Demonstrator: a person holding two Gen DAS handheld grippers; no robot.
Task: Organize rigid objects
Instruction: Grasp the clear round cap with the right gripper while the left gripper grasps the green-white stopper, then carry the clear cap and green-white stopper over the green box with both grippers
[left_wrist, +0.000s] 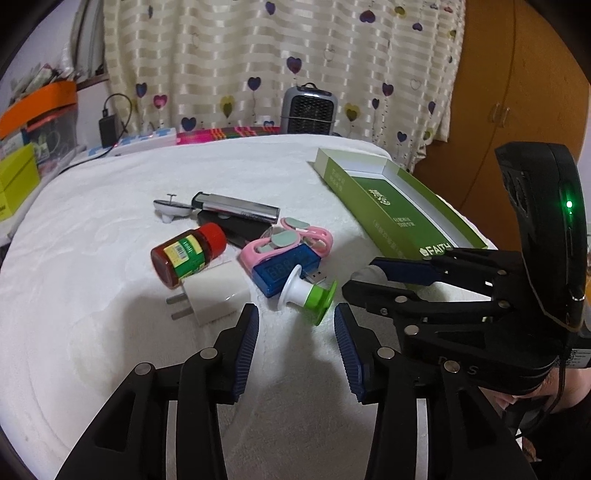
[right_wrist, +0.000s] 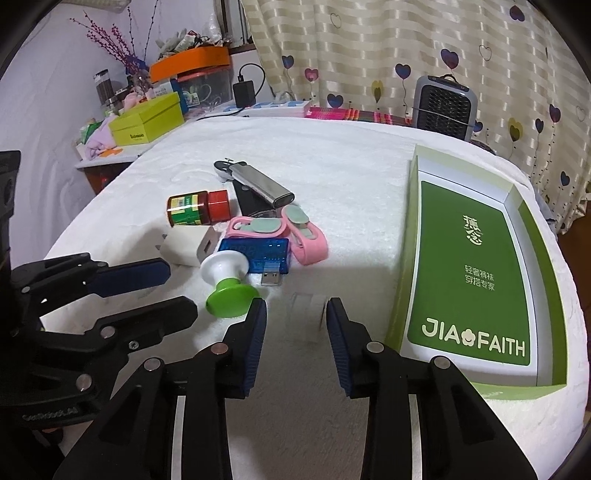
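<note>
Blue-padded, the left gripper (left_wrist: 295, 332) stands wide with nothing between its fingers, hovering over the white towel (left_wrist: 92, 258) just short of the green-and-white plunger piece (left_wrist: 308, 293). Beside it the right gripper (right_wrist: 295, 332) is also parted and empty, its tips near the open green box (right_wrist: 469, 266). Beyond lies the pile: white charger (left_wrist: 216, 291), red-capped bottle (left_wrist: 186, 254), blue USB meter (left_wrist: 284, 271), pink clips (left_wrist: 291, 236) and silver lighter (left_wrist: 236, 207), all touching or overlapping, well apart from the box.
</note>
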